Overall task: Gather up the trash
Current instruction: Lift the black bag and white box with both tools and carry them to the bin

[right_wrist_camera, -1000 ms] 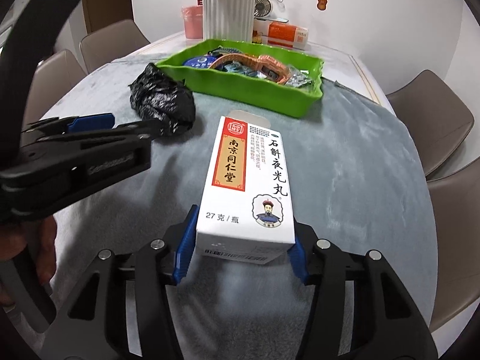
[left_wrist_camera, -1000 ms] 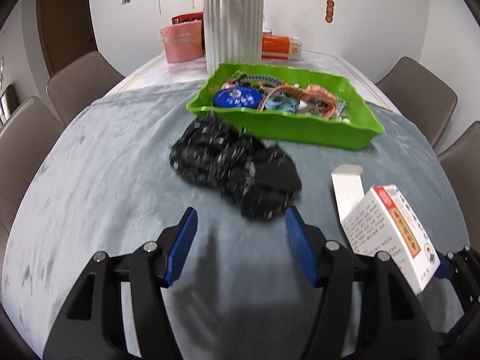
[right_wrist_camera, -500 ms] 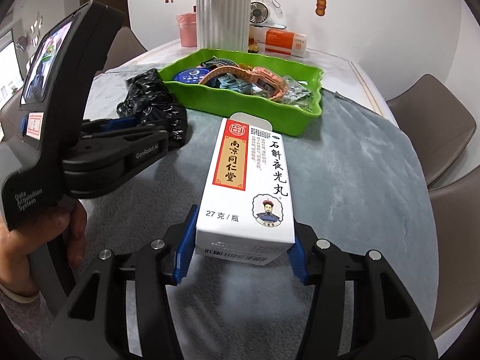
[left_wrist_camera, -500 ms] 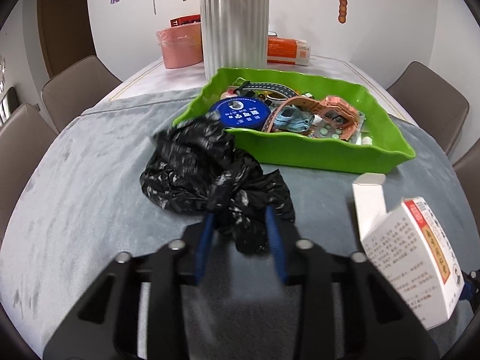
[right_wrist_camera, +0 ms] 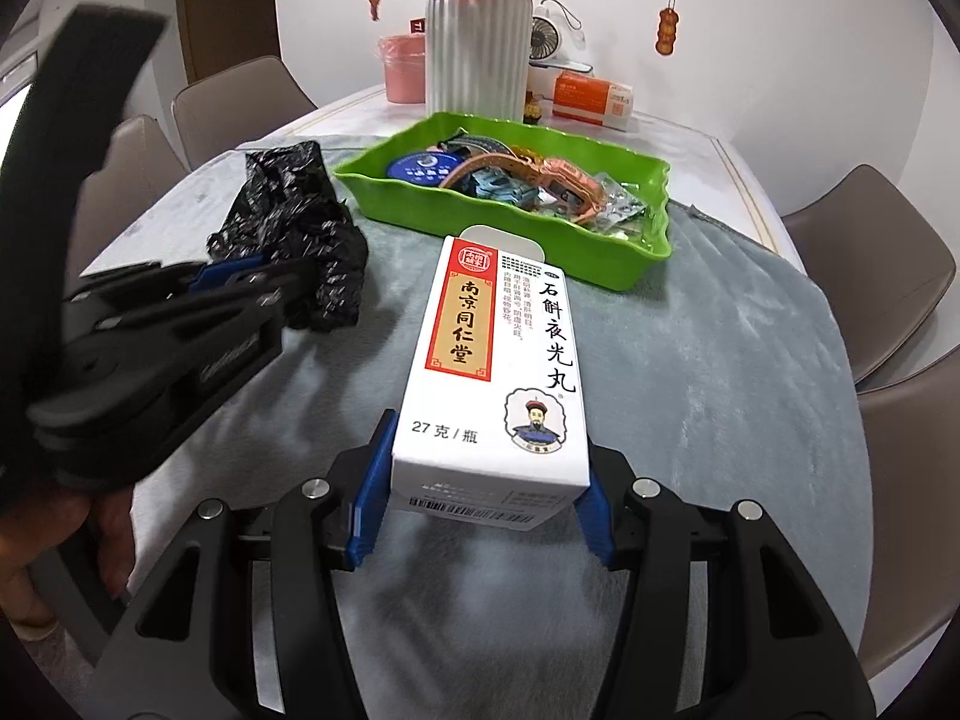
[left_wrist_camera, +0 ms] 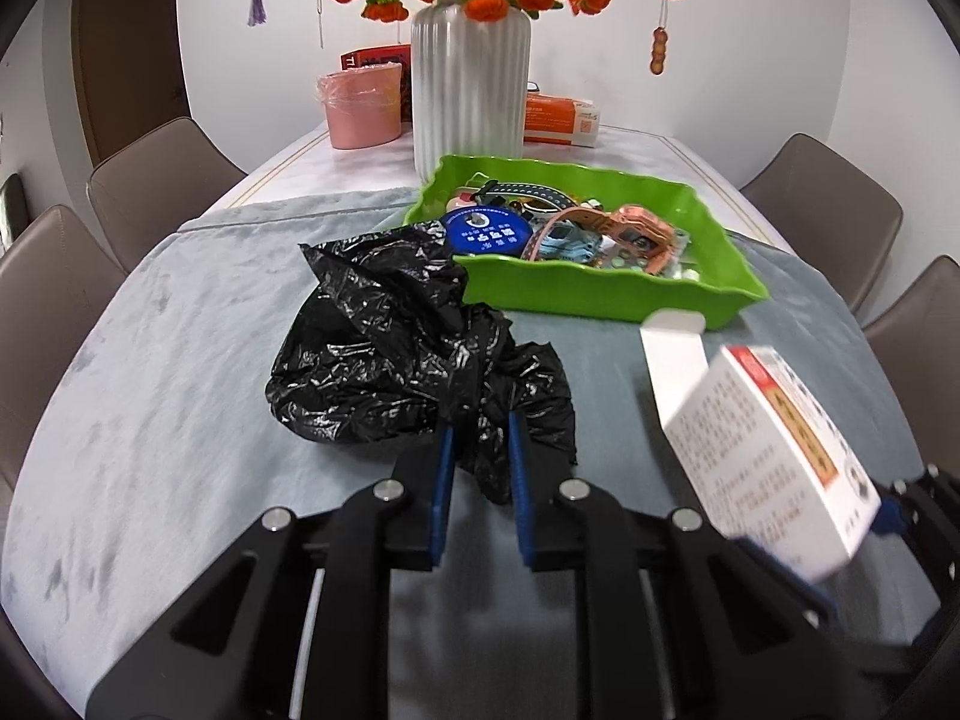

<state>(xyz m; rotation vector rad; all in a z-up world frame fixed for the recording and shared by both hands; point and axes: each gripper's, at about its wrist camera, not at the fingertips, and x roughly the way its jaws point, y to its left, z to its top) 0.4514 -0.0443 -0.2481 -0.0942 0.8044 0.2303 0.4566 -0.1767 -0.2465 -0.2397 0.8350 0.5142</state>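
Note:
A crumpled black plastic bag (left_wrist_camera: 390, 348) lies on the grey cloth in front of the green tray (left_wrist_camera: 600, 294). My left gripper (left_wrist_camera: 480, 427) has its jaws closing, and a fold of the bag's near edge is pinched between the blue pads. In the right wrist view the same bag (right_wrist_camera: 288, 210) and left gripper (right_wrist_camera: 240, 267) appear at the left. My right gripper (right_wrist_camera: 489, 441) is shut on a white medicine box (right_wrist_camera: 492, 360) with red and black print, held above the cloth with its end flap open. The box (left_wrist_camera: 774, 456) also shows at the right of the left wrist view.
The green tray (right_wrist_camera: 420, 216) holds a blue round tin, watch straps and small items. Behind it stand a white ribbed vase (left_wrist_camera: 471, 84) with orange flowers, a pink lined bin (left_wrist_camera: 360, 111) and an orange carton (left_wrist_camera: 561, 120). Beige chairs ring the table. A hand (right_wrist_camera: 36, 570) grips the left tool.
My left gripper moved forward to the bag and its jaws narrowed from wide apart onto a fold of it. The bag has bunched up. The right gripper and box stayed put.

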